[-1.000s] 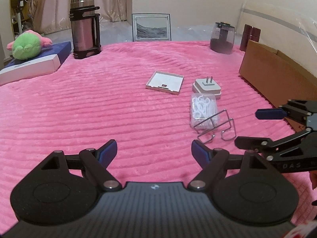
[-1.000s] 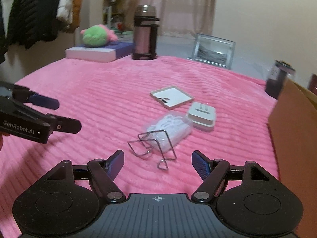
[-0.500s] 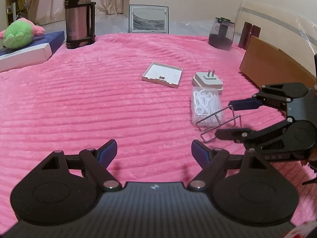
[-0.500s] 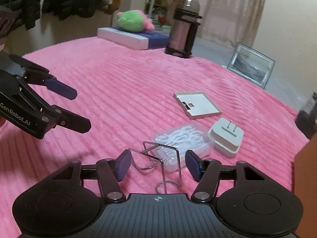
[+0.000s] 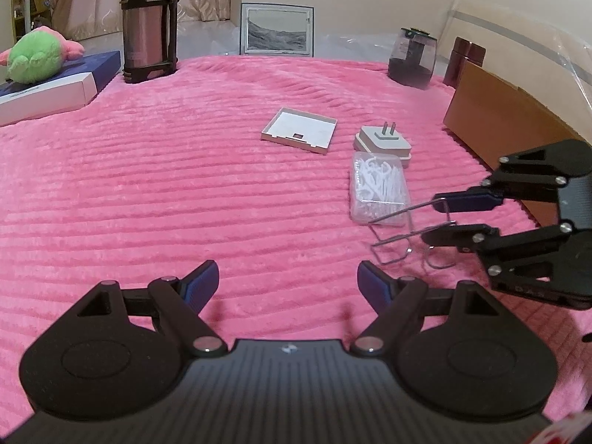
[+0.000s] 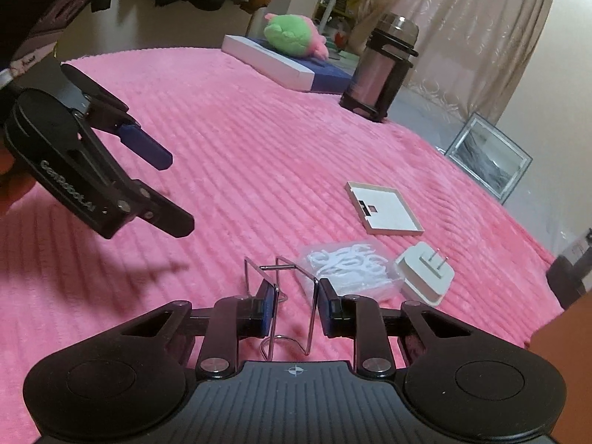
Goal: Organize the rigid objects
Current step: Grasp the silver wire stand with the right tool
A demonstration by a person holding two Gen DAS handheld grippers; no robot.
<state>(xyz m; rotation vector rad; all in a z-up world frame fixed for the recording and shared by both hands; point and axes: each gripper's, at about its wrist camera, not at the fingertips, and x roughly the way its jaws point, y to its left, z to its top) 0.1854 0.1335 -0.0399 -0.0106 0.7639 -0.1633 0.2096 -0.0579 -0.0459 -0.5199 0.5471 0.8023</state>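
Observation:
A bent wire holder (image 6: 281, 296) lies on the pink blanket; it also shows in the left wrist view (image 5: 407, 236). My right gripper (image 6: 294, 307) has closed its fingers onto the holder's two sides; in the left wrist view the right gripper (image 5: 440, 218) shows pinching it. Just beyond lie a clear box of floss picks (image 6: 347, 266), a white plug adapter (image 6: 425, 273) and a flat white tray (image 6: 383, 209). My left gripper (image 5: 286, 285) is open and empty over bare blanket, left of the holder; from the right wrist, the left gripper (image 6: 177, 192) is seen.
A brown cardboard box (image 5: 510, 118) stands at the right edge. At the back are a steel thermos (image 5: 148, 22), a framed picture (image 5: 277, 29), a dark jar (image 5: 412, 57), and a green plush (image 5: 35, 55) on a blue-white box (image 5: 55, 88).
My right gripper moved forward over the wire holder and closed onto it. The left gripper stayed open and shifted only slightly.

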